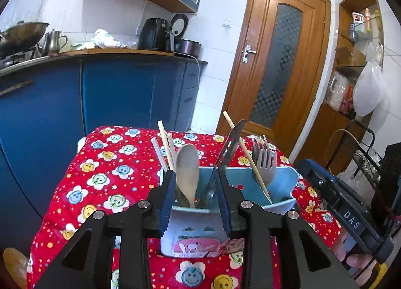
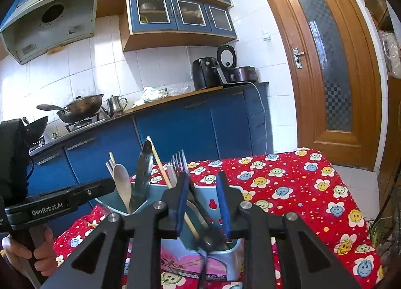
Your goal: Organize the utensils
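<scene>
On the left of the left wrist view, the red smiley-face tablecloth point(image 1: 105, 176) lies bare out to its left edge, with blue cabinets point(image 1: 120, 93) beyond. At lower centre the left gripper point(image 1: 196, 201) stands with its jaws parted around the near wall of the pale blue utensil holder point(image 1: 283, 181), pads clear of the wooden spoon point(image 1: 186, 171) between them. To the right, a knife point(image 1: 230, 148) leans upright, then a slanted chopstick point(image 1: 246, 153) and forks point(image 1: 265, 161) (right compartment). In the right wrist view the right gripper point(image 2: 204, 203) is open at lower centre over the holder's right end, a metal handle passing between its fingers; whether a pad touches it I cannot tell. Bare cloth fills the right.
</scene>
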{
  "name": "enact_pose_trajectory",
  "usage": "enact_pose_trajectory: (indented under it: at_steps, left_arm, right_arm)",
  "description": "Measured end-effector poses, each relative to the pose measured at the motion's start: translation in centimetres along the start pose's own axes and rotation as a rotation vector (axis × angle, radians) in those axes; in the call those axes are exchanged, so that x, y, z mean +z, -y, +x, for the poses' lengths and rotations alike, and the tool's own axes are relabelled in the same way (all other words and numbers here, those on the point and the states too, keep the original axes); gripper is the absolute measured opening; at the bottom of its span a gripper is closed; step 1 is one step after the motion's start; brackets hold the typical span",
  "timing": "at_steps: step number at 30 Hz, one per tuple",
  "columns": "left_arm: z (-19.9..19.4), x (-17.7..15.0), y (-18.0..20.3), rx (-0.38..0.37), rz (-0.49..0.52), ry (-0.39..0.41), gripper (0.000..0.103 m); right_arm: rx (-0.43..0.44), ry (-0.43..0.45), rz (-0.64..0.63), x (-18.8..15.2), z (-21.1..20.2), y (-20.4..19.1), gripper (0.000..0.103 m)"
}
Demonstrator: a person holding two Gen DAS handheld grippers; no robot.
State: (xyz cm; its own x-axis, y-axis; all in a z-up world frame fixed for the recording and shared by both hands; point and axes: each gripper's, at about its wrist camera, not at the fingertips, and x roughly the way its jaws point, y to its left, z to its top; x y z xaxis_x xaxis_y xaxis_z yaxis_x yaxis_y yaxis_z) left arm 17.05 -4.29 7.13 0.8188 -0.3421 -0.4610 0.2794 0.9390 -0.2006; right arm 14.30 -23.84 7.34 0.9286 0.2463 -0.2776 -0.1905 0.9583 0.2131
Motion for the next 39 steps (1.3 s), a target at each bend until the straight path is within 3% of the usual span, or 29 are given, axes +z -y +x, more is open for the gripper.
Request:
enact_pose_trajectory:
  at_steps: [15,19,29,39]
  left_arm:
    - [-3.2,-1.9,-0.1,0.042,0.003,-0.058,0.047]
    - [-3.4,-2.6,-0.6,0.053,-0.022,-0.082,0.047]
    - [-3.4,-3.8,-1.2,0.07,-0.039,-0.106,0.047]
    - [-3.1,-4.0,-1.3,0.073,-0.047,-0.115,0.047]
  right_arm:
    - [-0.052,-0.232,0.114,-1.6,-1.9,3.4,0.028]
    - [-0.08,-0.334,0.171,-2.4,-0.6,5.4,0.029]
    - [-0.056,-0.586,0.416,-5.5,4.1,9.3,0.035]
    - [-0.038,-0.677,0.502,-6.0,6.5,10.6,0.038]
